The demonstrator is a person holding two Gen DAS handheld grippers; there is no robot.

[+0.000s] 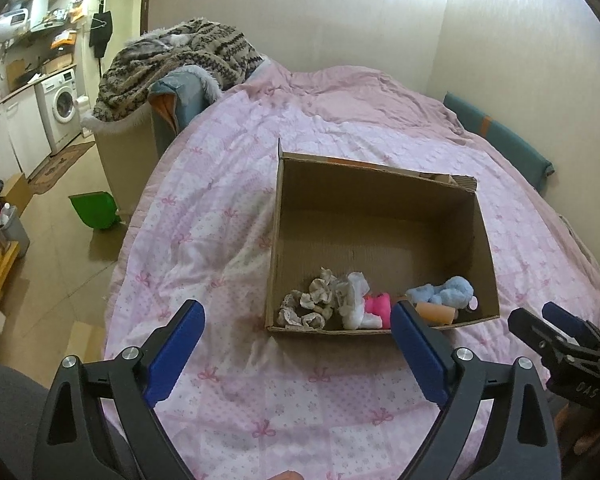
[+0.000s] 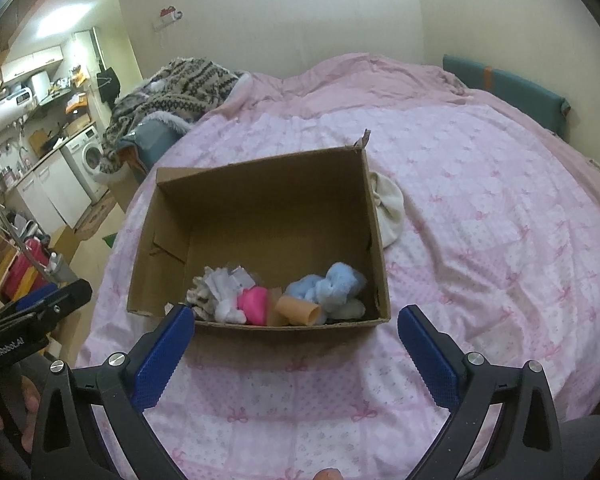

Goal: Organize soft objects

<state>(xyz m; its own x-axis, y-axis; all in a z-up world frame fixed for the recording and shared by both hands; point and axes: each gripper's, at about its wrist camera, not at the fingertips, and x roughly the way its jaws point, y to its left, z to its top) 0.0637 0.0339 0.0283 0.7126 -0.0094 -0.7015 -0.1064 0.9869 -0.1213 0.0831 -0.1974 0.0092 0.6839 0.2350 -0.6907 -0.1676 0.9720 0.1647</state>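
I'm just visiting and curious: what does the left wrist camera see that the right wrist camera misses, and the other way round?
Only the left wrist view shows the green bin on the floor. Only the right wrist view shows a cream cloth bundle lying on the bed beside the box. Both show the cardboard box on the pink quilt, the blue plush toy inside it, and the washing machine.

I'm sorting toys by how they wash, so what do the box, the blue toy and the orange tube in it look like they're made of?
Box: corrugated cardboard, matte brown, with a ragged torn corner.
Blue toy: plush fabric, going by its fuzzy, lumpy surface.
Orange tube: smooth, hollow-ended; possibly rubber, foam or rolled card, and I cannot tell which.
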